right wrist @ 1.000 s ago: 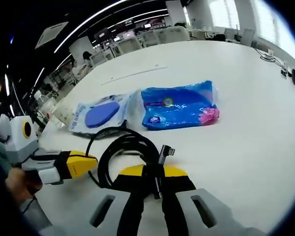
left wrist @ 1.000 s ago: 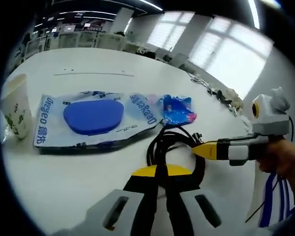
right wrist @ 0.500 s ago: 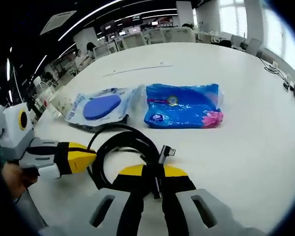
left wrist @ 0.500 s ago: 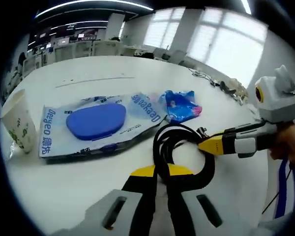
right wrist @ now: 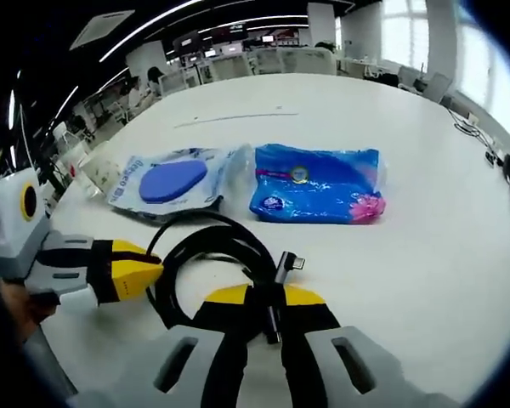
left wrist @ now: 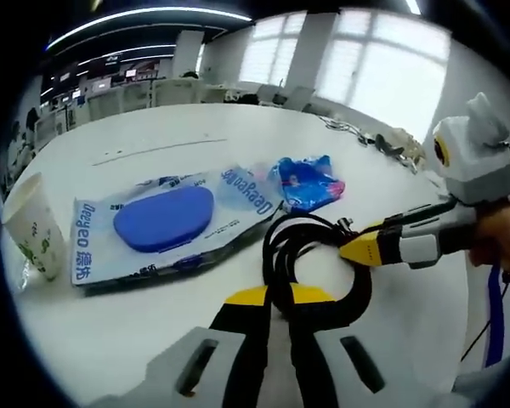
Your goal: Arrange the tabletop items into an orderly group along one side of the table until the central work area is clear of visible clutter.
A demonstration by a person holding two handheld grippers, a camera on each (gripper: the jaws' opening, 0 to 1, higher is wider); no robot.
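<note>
White table (right wrist: pixel 425 255) sits as before: both grippers, left gripper (left wrist: pixel 276 299) and right gripper (right wrist: pixel 266 299), still pinch the coiled black cable (right wrist: pixel 212 255), tidying barely advanced

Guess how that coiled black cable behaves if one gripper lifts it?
Probably floppy: the black cable lies in loose, untied loops, so they would likely sag and spread. The free connector end may dangle. With both hand-held grippers shut on it, left and right, it should hold shape better.
</note>
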